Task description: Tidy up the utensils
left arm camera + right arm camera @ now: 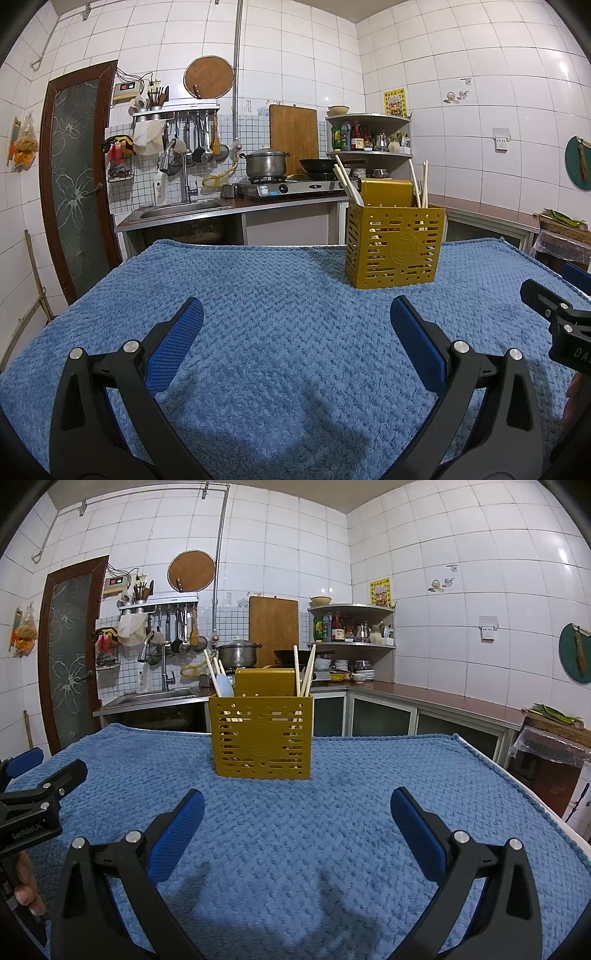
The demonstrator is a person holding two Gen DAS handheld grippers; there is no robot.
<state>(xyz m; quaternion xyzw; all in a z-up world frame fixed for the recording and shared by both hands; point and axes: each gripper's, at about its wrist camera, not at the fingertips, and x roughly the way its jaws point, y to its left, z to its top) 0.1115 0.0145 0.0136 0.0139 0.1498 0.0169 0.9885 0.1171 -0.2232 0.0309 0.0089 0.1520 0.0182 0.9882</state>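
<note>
Yellow utensil holder [261,734] stands upright on blue towel [295,830], toward far edge. Chopsticks [306,672] lean in holder's right compartment; more chopsticks and pale spatula [224,685] in left compartment. Left gripper [295,325] this side of holder and to its left, jaws spread wide, empty. Right gripper [297,812] this side of holder, jaws spread wide, empty. Both above towel, well apart from holder.

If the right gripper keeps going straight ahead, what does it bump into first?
Probably the yellow utensil holder. It stands almost dead ahead of the open right gripper, with only bare blue towel between them. Depth is hard to judge through the fisheye.
</note>
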